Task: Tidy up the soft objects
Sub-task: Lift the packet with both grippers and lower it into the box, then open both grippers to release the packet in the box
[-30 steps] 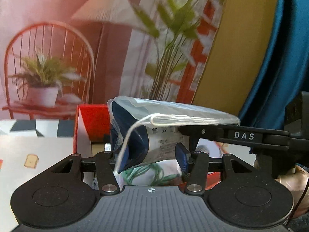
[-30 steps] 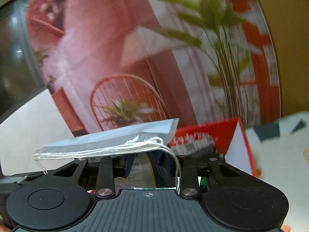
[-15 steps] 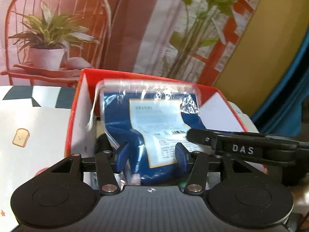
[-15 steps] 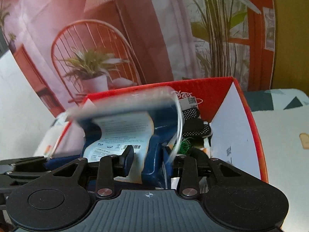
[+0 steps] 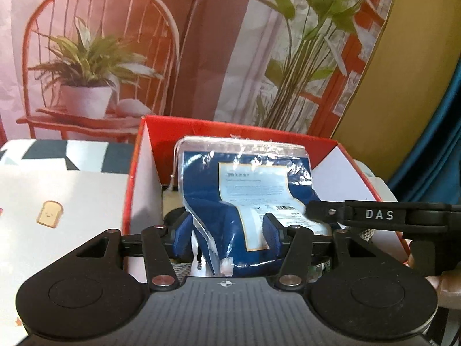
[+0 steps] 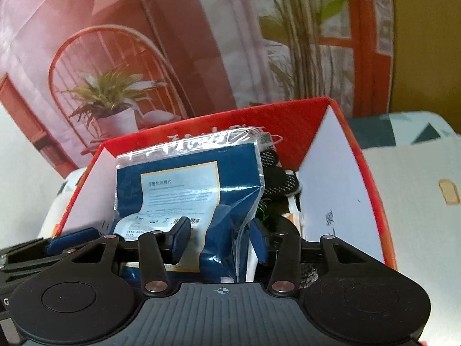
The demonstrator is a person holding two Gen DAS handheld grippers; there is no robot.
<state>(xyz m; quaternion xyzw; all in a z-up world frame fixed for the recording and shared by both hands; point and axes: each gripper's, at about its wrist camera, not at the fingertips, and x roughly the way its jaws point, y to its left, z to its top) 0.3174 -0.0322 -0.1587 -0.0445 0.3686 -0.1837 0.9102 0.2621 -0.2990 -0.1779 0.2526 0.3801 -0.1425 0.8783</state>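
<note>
A clear plastic packet holding a dark blue soft item with a pale label (image 5: 245,190) lies tilted inside a red cardboard box (image 5: 230,135). My left gripper (image 5: 227,236) is shut on the packet's near end. My right gripper (image 6: 222,239) is shut on the same packet (image 6: 190,184), inside the red box (image 6: 291,124). The right gripper's finger (image 5: 374,214) shows at the right in the left wrist view. The box bottom under the packet is mostly hidden.
Black dotted fabric (image 6: 276,173) and a green corded item (image 6: 263,210) lie in the box behind the packet. The box stands on a white cloth with a toast print (image 5: 50,217). A printed backdrop with a chair and plants (image 5: 95,66) hangs behind.
Both grippers have lowered the packet from above the box rim down into the red box. The packet went from flat and edge-on to tilted inside the box.
</note>
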